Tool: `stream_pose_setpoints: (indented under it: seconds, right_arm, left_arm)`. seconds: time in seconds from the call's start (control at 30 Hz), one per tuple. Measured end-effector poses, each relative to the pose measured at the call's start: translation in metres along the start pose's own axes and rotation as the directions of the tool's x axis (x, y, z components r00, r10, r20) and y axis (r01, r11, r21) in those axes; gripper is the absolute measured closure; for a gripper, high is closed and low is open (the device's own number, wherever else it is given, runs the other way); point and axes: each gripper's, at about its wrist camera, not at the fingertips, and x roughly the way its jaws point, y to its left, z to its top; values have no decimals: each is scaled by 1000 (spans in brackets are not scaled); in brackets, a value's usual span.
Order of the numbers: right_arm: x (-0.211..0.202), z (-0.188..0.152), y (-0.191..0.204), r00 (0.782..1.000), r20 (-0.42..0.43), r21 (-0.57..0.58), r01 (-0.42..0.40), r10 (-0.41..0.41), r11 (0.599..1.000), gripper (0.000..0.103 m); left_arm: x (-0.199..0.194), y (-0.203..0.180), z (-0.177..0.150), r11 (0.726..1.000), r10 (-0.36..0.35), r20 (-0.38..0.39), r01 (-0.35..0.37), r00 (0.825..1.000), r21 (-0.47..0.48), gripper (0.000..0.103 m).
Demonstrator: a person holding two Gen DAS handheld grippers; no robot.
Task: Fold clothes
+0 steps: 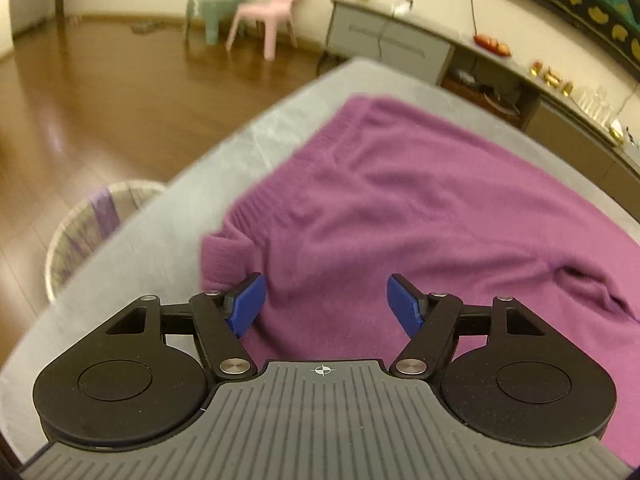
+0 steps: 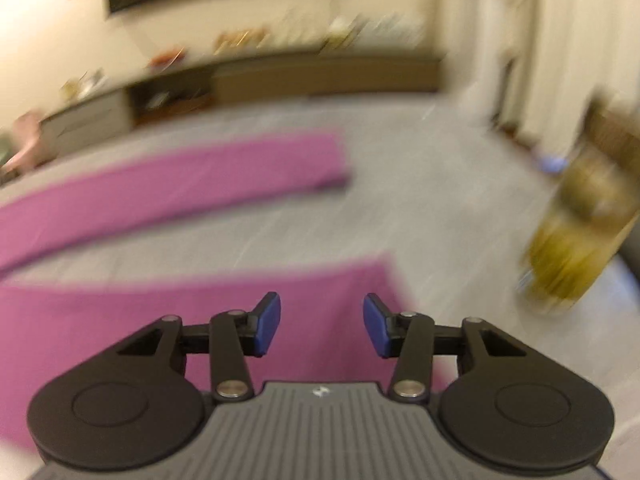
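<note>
A purple knit sweater [image 1: 400,200] lies spread on a grey table [image 1: 168,232]. Its ribbed hem is at the far left and a folded cuff sits near my left finger. My left gripper [image 1: 326,300] is open and empty, held just above the sweater's near part. In the blurred right wrist view the sweater's body [image 2: 160,312] lies under my right gripper [image 2: 322,324], which is open and empty. A long purple sleeve [image 2: 180,176] stretches across the table beyond it.
A woven laundry basket [image 1: 88,232] stands on the wooden floor left of the table. Pink [image 1: 272,12] and green [image 1: 216,4] child chairs stand at the back. A long low cabinet [image 1: 500,68] runs along the wall. A blurred yellow object [image 2: 576,240] sits at the table's right edge.
</note>
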Motion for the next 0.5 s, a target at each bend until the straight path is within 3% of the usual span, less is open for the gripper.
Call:
stream_pose_setpoints:
  seconds: [0.07, 0.1, 0.13, 0.2, 0.3, 0.37, 0.4, 0.5]
  right_arm:
    - [-5, -5, -2, 999, -5, 14, -47, 47, 999, 54]
    - [-7, -5, -2, 999, 1, 22, -45, 44, 999, 38]
    - [-9, -4, -2, 999, 8, 30, -41, 41, 999, 36]
    - [-14, -4, -2, 999, 21, 46, -34, 33, 998, 47]
    - [-22, -3, -3, 999, 40, 69, -24, 22, 997, 49]
    - [-29, -5, 5, 997, 41, 72, -65, 62, 995, 49]
    - [-29, -8, 9, 998, 19, 55, -66, 65, 996, 50]
    - [-26, -18, 22, 996, -49, 4, -68, 68, 998, 49]
  left_arm:
    - [0, 3, -1, 999, 32, 15, -32, 999, 20, 39]
    - [-1, 7, -2, 998, 54, 24, -54, 998, 13, 44]
    - [-2, 11, -2, 997, 76, 32, -76, 997, 6, 46]
    - [-16, 27, 0, 997, 46, 78, -41, 996, -69, 45]
    - [-44, 42, -6, 991, -38, 162, 58, 986, -120, 38]
    - [-46, 36, -12, 989, -110, 137, 122, 985, -83, 38]
    - [-43, 30, -15, 991, -119, 115, 125, 986, -45, 38]
    - [-27, 16, -21, 999, -6, 43, 4, 999, 51, 41]
